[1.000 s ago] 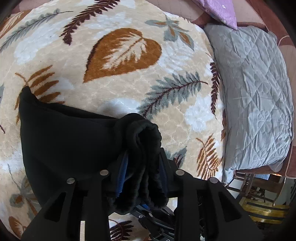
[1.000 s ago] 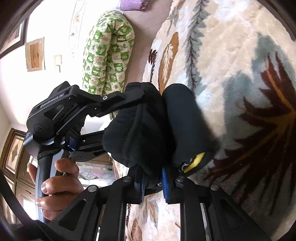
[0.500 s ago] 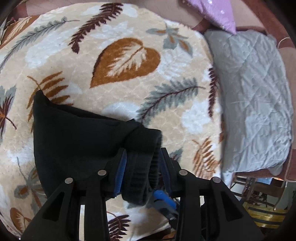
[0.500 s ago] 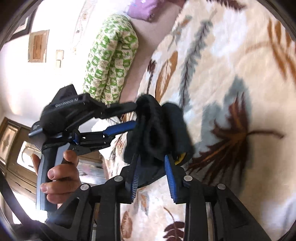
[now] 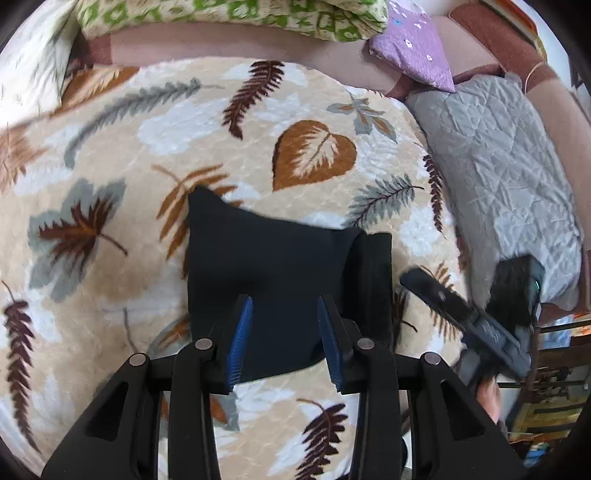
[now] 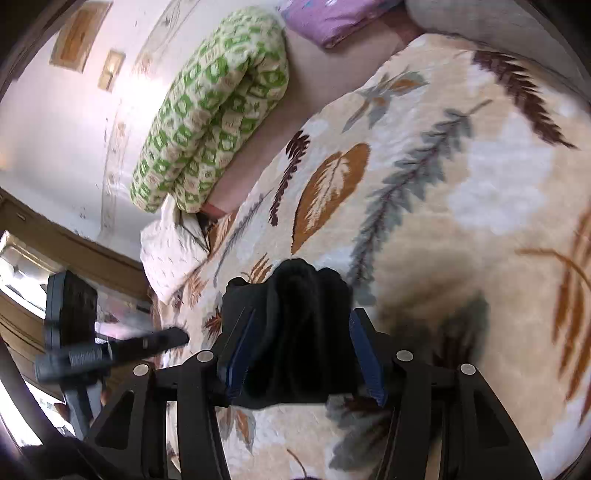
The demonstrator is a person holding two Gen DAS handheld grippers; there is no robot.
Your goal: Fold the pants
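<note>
Left wrist view. One pair of black pants (image 5: 273,273), folded into a flat, roughly square packet, matte and soft-looking. It lies on the leaf blanket (image 5: 207,122), just below the big brown heart-shaped leaf. A thick rolled band runs along the packet's right edge, its long axis going up and down the picture; one corner points toward the upper left. Blanket plush, cream ground, printed with brown, rust and grey ferns and leaves. Left gripper (image 5: 285,339): two black fingers with ribbed blue pads, parted, hovering over the packet's near edge with nothing pinched between them. Right of the pants, the right gripper (image 5: 436,291) shows blurred, off the cloth. One grey quilted pillow (image 5: 509,177) right of the blanket, one purple flowered cushion (image 5: 417,40) above it, one green-patterned bolster (image 5: 236,14) along the top.

Right wrist view. Pants (image 6: 291,325) seen end-on from the rolled side, a dark bunched hump lying on the blanket (image 6: 461,192). Right gripper (image 6: 301,354) straddles that hump; its jaws have just been opening and stand spread, blue pads clear of the cloth on both sides. Left of the pants, the left gripper (image 6: 155,341), blurred. Bolster (image 6: 210,107), tube-shaped, lies beyond the blanket's far edge against a pale wall.
</note>
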